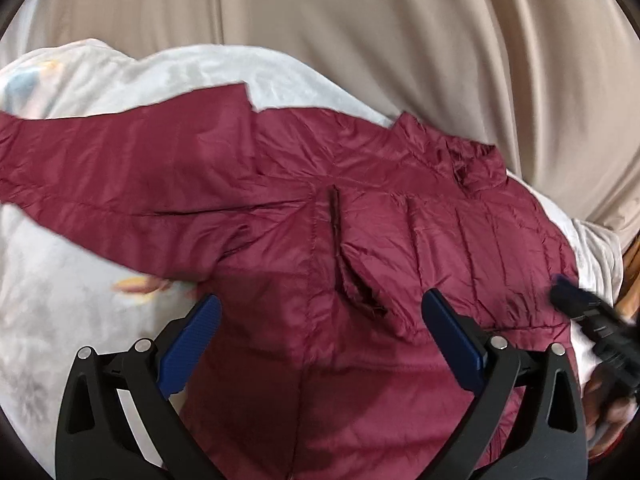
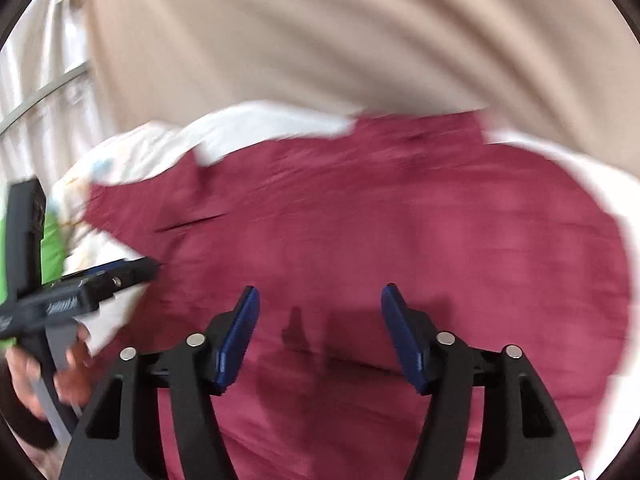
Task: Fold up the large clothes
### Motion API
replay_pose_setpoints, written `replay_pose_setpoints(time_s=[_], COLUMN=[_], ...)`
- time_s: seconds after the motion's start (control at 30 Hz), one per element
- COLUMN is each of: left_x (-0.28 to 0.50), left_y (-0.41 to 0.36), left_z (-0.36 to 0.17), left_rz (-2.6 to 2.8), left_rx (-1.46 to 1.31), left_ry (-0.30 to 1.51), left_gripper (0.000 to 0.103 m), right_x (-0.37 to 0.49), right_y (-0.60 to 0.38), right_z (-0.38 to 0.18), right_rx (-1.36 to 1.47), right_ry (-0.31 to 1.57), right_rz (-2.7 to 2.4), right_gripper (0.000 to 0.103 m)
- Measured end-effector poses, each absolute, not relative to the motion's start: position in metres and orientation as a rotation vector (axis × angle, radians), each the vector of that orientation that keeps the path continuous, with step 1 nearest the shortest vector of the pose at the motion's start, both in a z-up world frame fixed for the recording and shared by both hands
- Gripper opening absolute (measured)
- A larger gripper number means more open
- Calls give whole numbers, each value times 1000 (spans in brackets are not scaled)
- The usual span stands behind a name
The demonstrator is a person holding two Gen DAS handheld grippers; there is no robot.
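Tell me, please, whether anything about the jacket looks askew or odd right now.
The maroon puffer jacket lies spread on the white blanket, one sleeve stretched out sideways. A pocket flap gapes open and crumpled. Otherwise nothing stands out.

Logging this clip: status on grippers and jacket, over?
Left gripper open, empty. Right gripper open, empty. Maroon jacket spread on white blanket, sleeve out. Nothing obstructing.

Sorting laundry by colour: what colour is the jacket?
Dark red, maroon jacket; clearest in the left wrist view.

Jacket (image 1: 320, 208) spread on blanket (image 1: 60, 280); curtain (image 1: 360, 20) behind.
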State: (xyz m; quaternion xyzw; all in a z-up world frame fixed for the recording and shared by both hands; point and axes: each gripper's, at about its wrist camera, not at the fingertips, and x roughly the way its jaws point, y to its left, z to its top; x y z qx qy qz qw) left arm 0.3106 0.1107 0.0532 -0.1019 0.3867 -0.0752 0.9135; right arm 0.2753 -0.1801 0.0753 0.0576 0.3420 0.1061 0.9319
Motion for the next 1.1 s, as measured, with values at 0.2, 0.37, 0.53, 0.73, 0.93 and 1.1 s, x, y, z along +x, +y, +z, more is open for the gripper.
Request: replay_pose_setpoints(time_s=[0.2, 0.37, 0.53, 0.73, 0.93, 1.1], left_x=[354, 370, 372, 382, 399, 400], left_y=[88, 70, 80, 85, 71, 59], left_z=[27, 21, 62, 67, 10, 8], left_rz=[-228, -254, -259, -164, -116, -106], left_rx=[-303, -279, -256, -147, -74, -54], left_ry=[910, 919, 758, 690, 774, 764], left_gripper=[96, 23, 2, 2, 3, 4], right_x=[244, 248, 271, 262, 291, 252], right_y=[-317, -373, -376, -347, -355, -357], right_z=[75, 53, 29, 60, 10, 52], right_rx=[262, 420, 499, 457, 368, 420], right_ry=[681, 703, 760, 558, 767, 604], right_rz=[-100, -168, -146, -46, -136, -177], right_gripper=[65, 65, 49, 6, 9, 18])
